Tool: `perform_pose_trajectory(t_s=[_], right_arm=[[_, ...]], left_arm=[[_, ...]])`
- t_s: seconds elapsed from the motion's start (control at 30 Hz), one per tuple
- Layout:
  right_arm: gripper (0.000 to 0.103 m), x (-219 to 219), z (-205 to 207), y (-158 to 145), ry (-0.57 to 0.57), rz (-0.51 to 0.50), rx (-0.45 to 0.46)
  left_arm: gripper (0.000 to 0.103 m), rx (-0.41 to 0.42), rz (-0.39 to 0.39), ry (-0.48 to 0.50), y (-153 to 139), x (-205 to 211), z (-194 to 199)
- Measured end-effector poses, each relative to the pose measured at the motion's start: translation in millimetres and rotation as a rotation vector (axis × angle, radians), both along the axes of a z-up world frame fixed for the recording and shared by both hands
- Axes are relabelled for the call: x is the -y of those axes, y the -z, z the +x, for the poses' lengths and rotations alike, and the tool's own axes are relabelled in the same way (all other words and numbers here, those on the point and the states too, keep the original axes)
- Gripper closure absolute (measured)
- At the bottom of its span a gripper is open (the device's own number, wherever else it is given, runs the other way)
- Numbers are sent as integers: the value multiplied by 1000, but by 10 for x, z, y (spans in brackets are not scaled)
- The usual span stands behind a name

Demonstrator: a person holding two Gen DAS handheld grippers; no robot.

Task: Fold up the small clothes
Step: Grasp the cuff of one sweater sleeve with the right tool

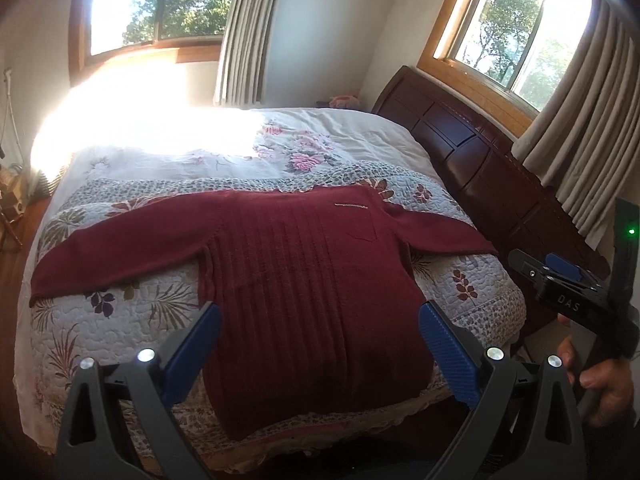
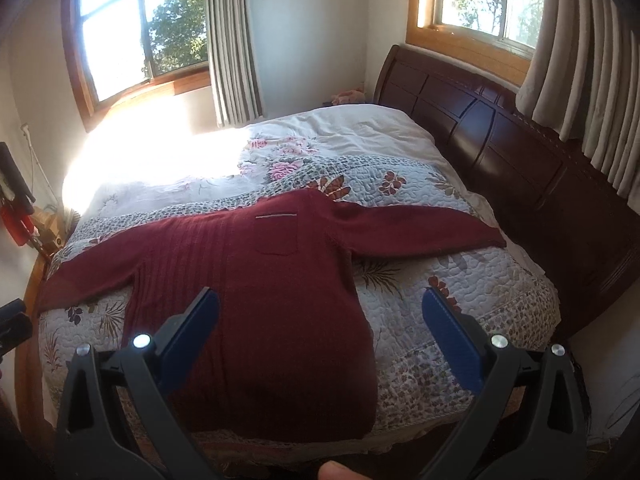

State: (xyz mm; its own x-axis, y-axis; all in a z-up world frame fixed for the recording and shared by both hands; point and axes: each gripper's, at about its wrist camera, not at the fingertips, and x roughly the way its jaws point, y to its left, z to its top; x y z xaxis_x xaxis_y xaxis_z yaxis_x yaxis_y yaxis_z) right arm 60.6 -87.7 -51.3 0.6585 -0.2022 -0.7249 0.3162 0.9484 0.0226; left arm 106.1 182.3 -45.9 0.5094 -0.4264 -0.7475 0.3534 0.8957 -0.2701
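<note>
A dark red knitted sweater (image 1: 304,280) lies flat on the bed with both sleeves spread out to the sides, its hem toward me and its collar away. The right wrist view shows the same sweater (image 2: 256,300), with a small chest pocket. My left gripper (image 1: 320,320) hovers above the hem, open, with blue pads on either side of the sweater body and nothing held. My right gripper (image 2: 320,308) is also open and empty, above the sweater's right lower side. The right gripper's body (image 1: 568,284) appears at the right edge of the left wrist view, held by a hand.
The bed carries a floral quilt (image 1: 472,280) with a white flowered cover (image 1: 224,148) behind it. A dark wooden headboard (image 2: 520,160) runs along the right side. Curtained windows stand behind and to the right. Clutter sits at the left wall (image 2: 16,208).
</note>
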Motion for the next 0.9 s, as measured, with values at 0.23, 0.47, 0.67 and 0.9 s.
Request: perform_pose_trajectory(t_s=[0.23, 0.47, 0.67, 0.9], right_arm=[[12, 1770, 117, 638, 257, 293, 16], [41, 3688, 198, 1770, 479, 918, 93], [43, 4722, 347, 2626, 604, 1263, 255], [43, 5258, 612, 3116, 700, 1306, 231]], left_arm=[[4, -104, -54, 3, 99, 332, 286], [4, -154, -207, -2, 60, 775, 449], [4, -212, -270, -48, 59, 1159, 593], [4, -222, -286, -118, 43, 1431, 637]])
